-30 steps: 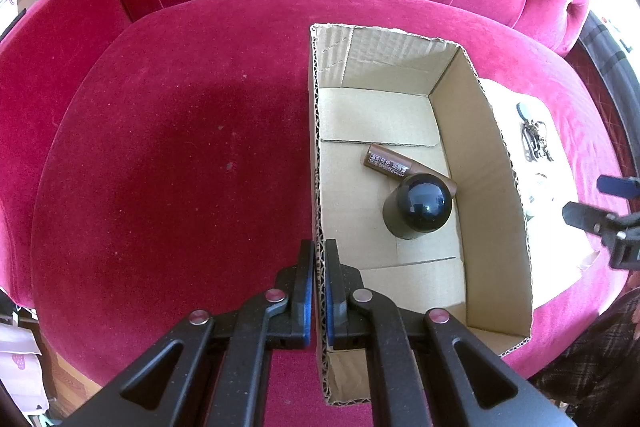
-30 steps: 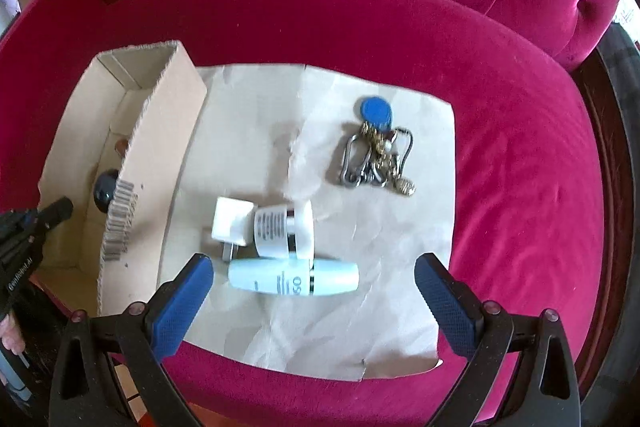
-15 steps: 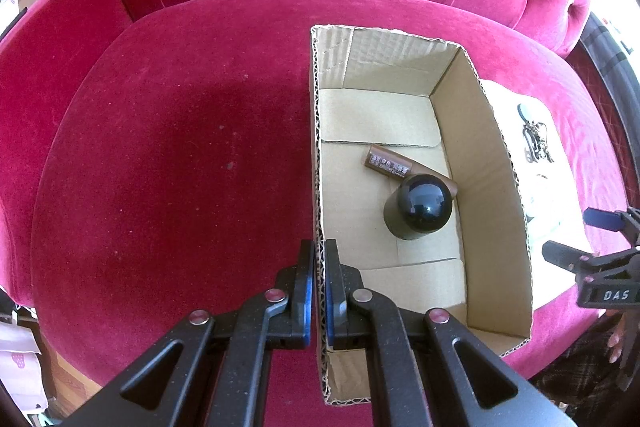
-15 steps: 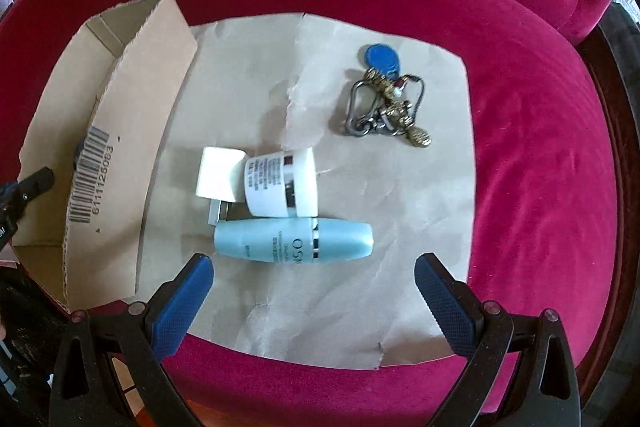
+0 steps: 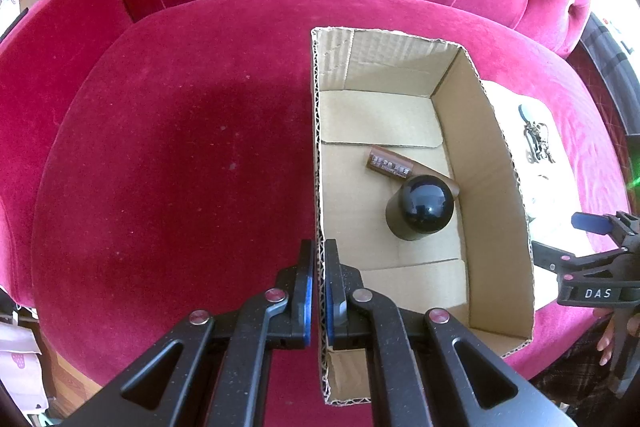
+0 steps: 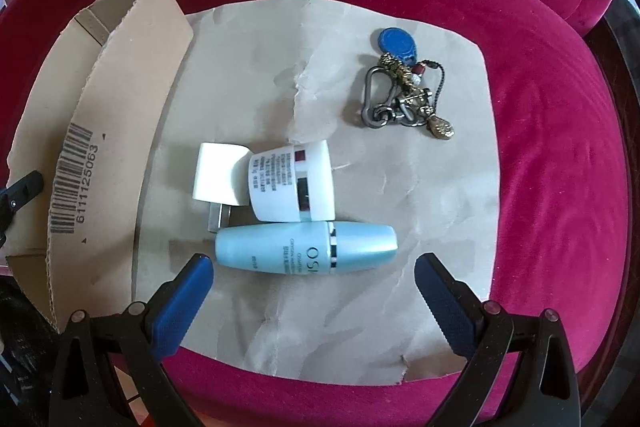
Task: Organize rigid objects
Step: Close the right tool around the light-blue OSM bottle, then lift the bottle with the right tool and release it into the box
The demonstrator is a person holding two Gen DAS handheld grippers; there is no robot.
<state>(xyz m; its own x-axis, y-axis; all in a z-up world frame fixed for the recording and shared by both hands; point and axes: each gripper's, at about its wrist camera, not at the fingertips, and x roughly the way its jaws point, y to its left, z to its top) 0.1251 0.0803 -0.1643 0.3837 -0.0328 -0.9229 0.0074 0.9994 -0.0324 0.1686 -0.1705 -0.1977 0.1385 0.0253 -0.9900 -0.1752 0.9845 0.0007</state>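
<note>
Left gripper (image 5: 319,291) pinching near left wall of cardboard box (image 5: 496,163). Right gripper (image 6: 310,291) spread wide above blue bottle (image 6: 306,247) on brown paper (image 6: 248,59).

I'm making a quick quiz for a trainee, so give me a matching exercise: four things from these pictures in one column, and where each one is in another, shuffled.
Things:
1. black bottle
2. light blue tube
3. key bunch
4. left hand-held gripper

Places:
A. clamped on the cardboard box wall
B. standing inside the box
C. lying on the brown paper, nearest the open right hand-held gripper
D. on the paper's far right part

Pairs: 1-B, 2-C, 3-D, 4-A
</note>
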